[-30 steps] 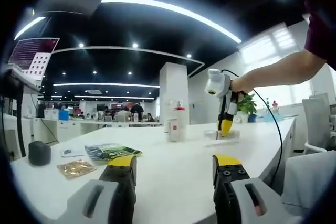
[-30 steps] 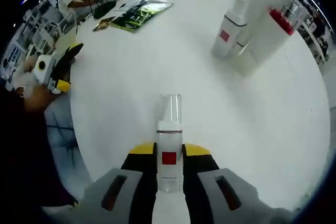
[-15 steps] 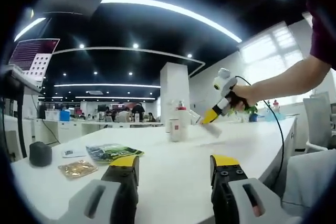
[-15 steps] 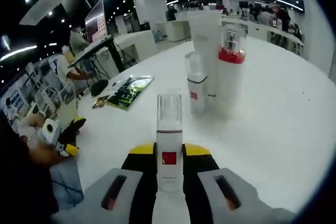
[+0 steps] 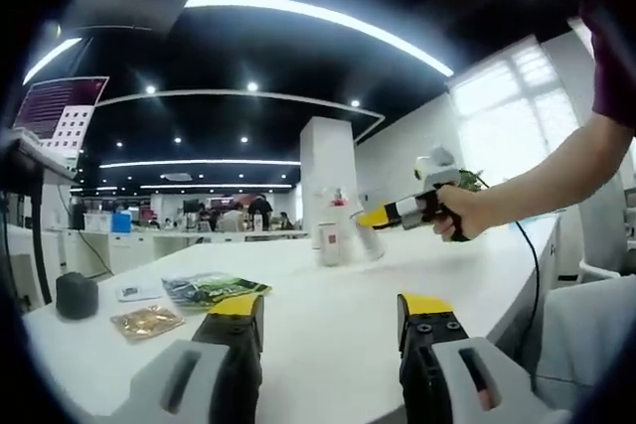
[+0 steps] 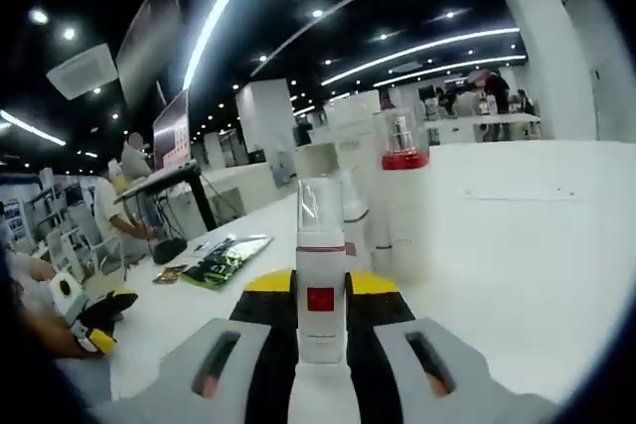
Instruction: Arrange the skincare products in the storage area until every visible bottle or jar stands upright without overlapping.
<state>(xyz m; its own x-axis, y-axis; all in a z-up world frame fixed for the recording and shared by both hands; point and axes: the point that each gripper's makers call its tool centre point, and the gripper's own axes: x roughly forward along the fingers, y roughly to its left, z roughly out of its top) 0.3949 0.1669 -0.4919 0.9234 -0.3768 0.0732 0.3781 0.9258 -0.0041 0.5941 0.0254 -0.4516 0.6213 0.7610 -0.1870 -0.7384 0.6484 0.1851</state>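
My right gripper (image 6: 320, 290) is shut on a white pump bottle (image 6: 320, 245) with a red square label and a clear cap, held level above the white table (image 6: 517, 245). Just ahead stand a tall white bottle with a red collar (image 6: 402, 191) and a shorter white bottle (image 6: 350, 220), upright and close together. In the left gripper view the right gripper (image 5: 397, 213), held by a hand, points at those standing bottles (image 5: 333, 235). My left gripper (image 5: 328, 317) hovers open over the table's near edge with nothing between its jaws.
A green packet (image 5: 211, 287), a gold sachet (image 5: 145, 319), a small white card (image 5: 127, 288) and a dark grey block (image 5: 75, 290) lie at the table's left end. The green packet (image 6: 227, 257) also lies left of the held bottle. People sit at far desks.
The right gripper has swung up from pointing down at the table to level, carrying the pump bottle towards the standing bottles. The left gripper has stayed put.
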